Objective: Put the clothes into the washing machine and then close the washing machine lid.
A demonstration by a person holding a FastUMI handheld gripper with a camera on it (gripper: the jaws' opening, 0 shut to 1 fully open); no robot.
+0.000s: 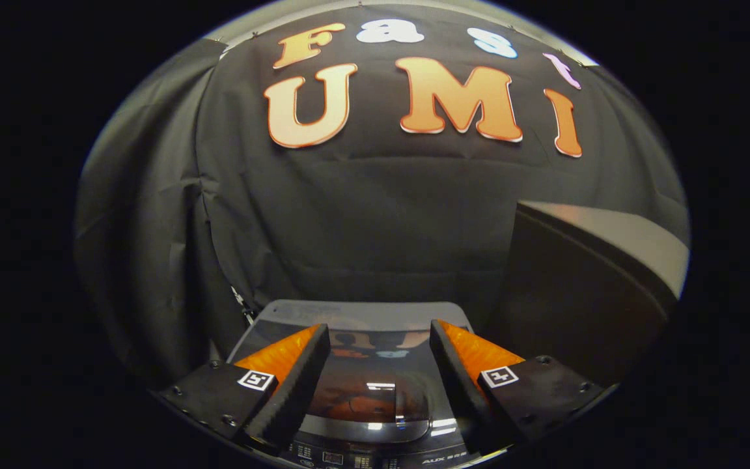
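Tongs spread apart, holding nothing, hovering over the washing machine; its glossy lid is down. Dark box to the right.

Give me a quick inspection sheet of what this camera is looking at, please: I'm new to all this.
Surface: glossy top of the washing machine, seen from above, just below and ahead of the fingers.
Job's things: washing machine lid lies flat and closed, mirroring the booth; control panel along the near edge; clothes: nothing seen.
Clutter: nothing seen.
Grippers: gripper open, fingers spread apart above the lid, holding nothing.
Cables: a thin strap or cable at the machine's rear left corner; too small to tell which.
Surroundings: black cloth wall behind; a dark box-like object beside the machine.
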